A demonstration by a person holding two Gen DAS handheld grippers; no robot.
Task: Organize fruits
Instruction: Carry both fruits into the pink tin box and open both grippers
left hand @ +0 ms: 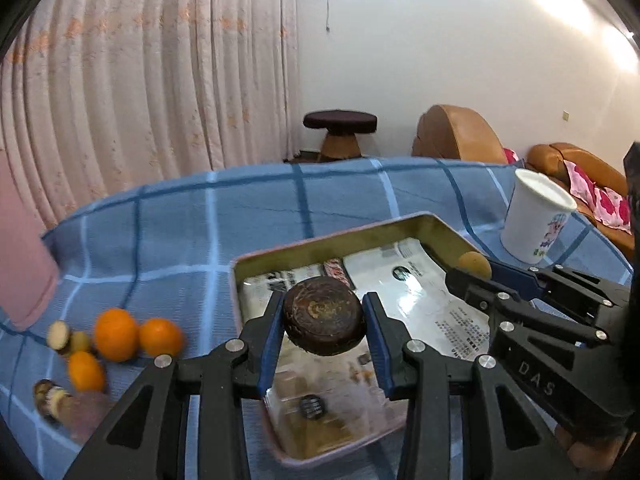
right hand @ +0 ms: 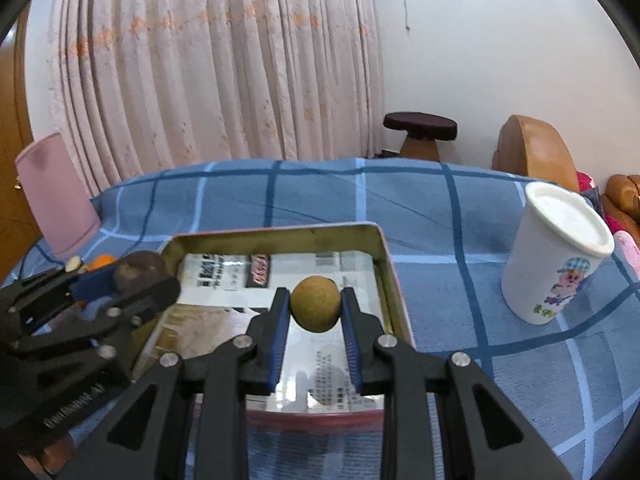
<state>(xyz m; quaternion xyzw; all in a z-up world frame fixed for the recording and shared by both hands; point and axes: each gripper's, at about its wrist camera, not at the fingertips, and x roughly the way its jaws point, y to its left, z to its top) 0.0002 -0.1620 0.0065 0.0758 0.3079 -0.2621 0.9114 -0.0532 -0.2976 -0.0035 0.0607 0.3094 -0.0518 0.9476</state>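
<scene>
A blue checked cloth is covering the table, with pale curtains filling the upper left and a tan sofa showing at right. A white cup with a cartoon print is standing at right. The left gripper, marked "DAS", is pinching a dark brown fruit over the metal tray. The right gripper is squeezing a small tan fruit above the tray's printed paper lining. Oranges are lying at lower left.

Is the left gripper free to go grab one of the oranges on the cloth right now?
Probably not yet: the left gripper is shut on a dark brown fruit over the tray. The oranges lie unobstructed beside it.
</scene>
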